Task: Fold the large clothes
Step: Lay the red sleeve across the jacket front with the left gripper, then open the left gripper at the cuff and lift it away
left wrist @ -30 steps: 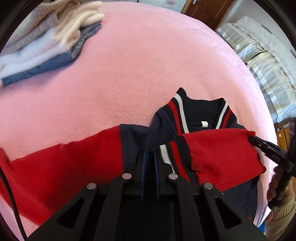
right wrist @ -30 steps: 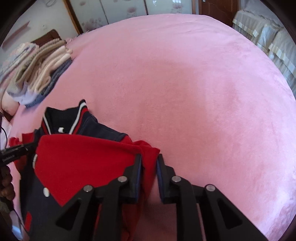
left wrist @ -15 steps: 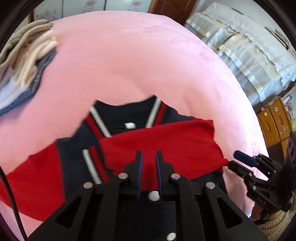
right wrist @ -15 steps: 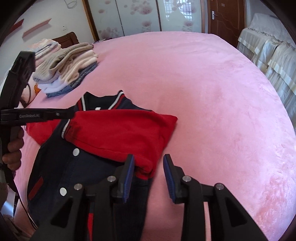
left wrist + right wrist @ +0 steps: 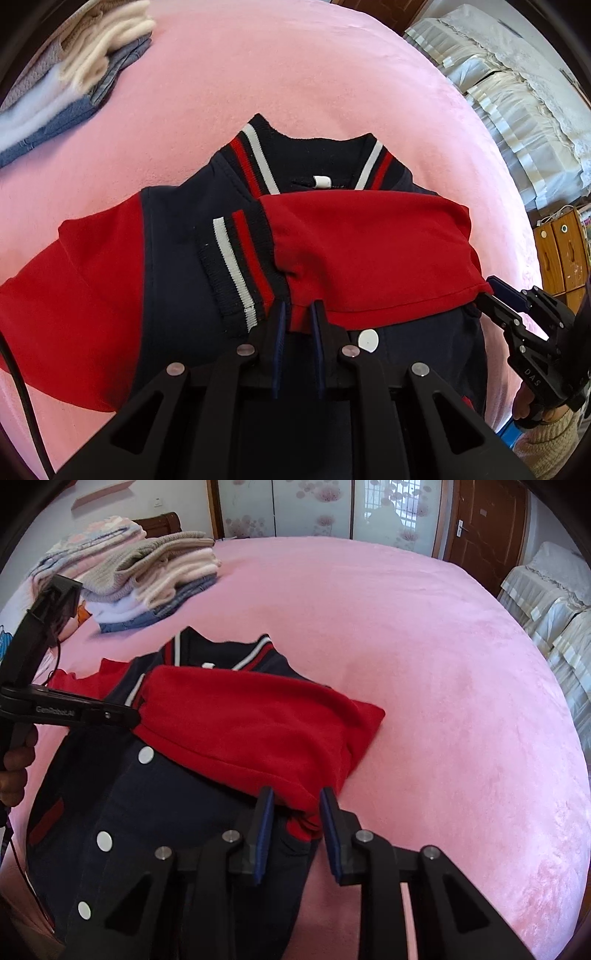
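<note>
Jacket (image 5: 122,805) sleeve (image 5: 369,251) folded across — left fingers (image 5: 279,325) pinch it, seemingly; right fingers (image 5: 263,812) closing, parted.

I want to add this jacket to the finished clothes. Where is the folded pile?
In the right wrist view the folded pile sits at the upper left on the pink bedspread, beyond the jacket collar.

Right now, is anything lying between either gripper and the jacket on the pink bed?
Nothing visible. The left gripper is pinched on the folded red sleeve of the jacket; the right gripper, jaws closing, straddles that sleeve's fold. The pile of folded clothes lies well apart.
</note>
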`<state>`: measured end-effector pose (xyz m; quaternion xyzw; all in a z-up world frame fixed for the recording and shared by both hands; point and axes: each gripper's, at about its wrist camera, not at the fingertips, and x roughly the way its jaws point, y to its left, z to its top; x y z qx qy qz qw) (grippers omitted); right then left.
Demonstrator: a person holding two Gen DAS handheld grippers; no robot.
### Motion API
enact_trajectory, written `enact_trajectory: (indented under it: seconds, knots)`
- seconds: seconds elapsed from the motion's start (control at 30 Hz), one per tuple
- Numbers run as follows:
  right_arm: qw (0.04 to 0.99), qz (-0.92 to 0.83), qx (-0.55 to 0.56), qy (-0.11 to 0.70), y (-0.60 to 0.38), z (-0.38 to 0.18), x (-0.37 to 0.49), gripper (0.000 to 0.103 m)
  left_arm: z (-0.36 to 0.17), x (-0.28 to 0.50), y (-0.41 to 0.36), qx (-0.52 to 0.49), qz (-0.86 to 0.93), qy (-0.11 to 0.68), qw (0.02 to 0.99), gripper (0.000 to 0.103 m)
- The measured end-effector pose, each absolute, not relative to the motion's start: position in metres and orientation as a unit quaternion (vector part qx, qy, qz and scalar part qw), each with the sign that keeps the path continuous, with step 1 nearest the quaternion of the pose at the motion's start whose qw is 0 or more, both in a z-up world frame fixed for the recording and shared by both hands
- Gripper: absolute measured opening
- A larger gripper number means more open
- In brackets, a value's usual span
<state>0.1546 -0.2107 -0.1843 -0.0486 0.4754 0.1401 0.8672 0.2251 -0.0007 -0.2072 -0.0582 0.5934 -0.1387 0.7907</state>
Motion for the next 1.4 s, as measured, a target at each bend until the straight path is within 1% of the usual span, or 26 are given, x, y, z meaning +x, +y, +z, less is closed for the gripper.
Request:
enact_trajectory:
  seconds: [0.13, 0.4, 0.47, 0.63, 0.77, 0.9, 1.03, 1.13, 1.27, 1.4]
  knots:
    - [0.871, 0.148, -0.058, 0.465, -0.214, -0.179, 0.15, 0.026, -0.21, 0.229, 0.002, -0.061, -0.143, 0.595, 0.788, 0.011]
    - [0.865, 0.155, -0.092, 0.468, -0.205, -0.181, 0.156, 0.025, -0.213, 0.23, 0.005, -0.06, -0.147, 0.6, 0.784, 0.011]
    - [0.863, 0.158, -0.105, 0.469, -0.201, -0.183, 0.154, 0.006, -0.216, 0.229, 0.005, -0.056, -0.146, 0.604, 0.782, 0.011]
    - [0.856, 0.162, -0.156, 0.466, -0.192, -0.192, 0.134, 0.006, -0.223, 0.23, 0.009, -0.056, -0.146, 0.617, 0.771, 0.011]
    - [0.835, 0.152, -0.194, 0.492, -0.191, -0.216, 0.126, 0.006, -0.223, 0.227, 0.009, -0.043, -0.148, 0.623, 0.767, 0.013]
    - [0.835, 0.165, -0.132, 0.508, -0.208, -0.205, 0.128, 0.007, -0.216, 0.221, 0.009, -0.016, -0.15, 0.627, 0.764, 0.013]
    - [0.848, 0.179, -0.051, 0.497, -0.224, -0.18, 0.138, 0.007, -0.19, 0.217, 0.007, -0.017, -0.173, 0.601, 0.78, 0.013]
    - [0.857, 0.182, -0.014, 0.482, -0.221, -0.166, 0.151, 0.007, -0.176, 0.224, 0.002, -0.035, -0.179, 0.58, 0.794, 0.013]
    - [0.859, 0.188, 0.03, 0.475, -0.201, -0.166, 0.176, 0.007, -0.184, 0.242, -0.012, -0.066, -0.179, 0.577, 0.794, 0.013]
    - [0.844, 0.196, 0.024, 0.499, -0.179, -0.189, 0.192, 0.007, -0.21, 0.245, -0.019, -0.056, -0.158, 0.593, 0.787, 0.013]
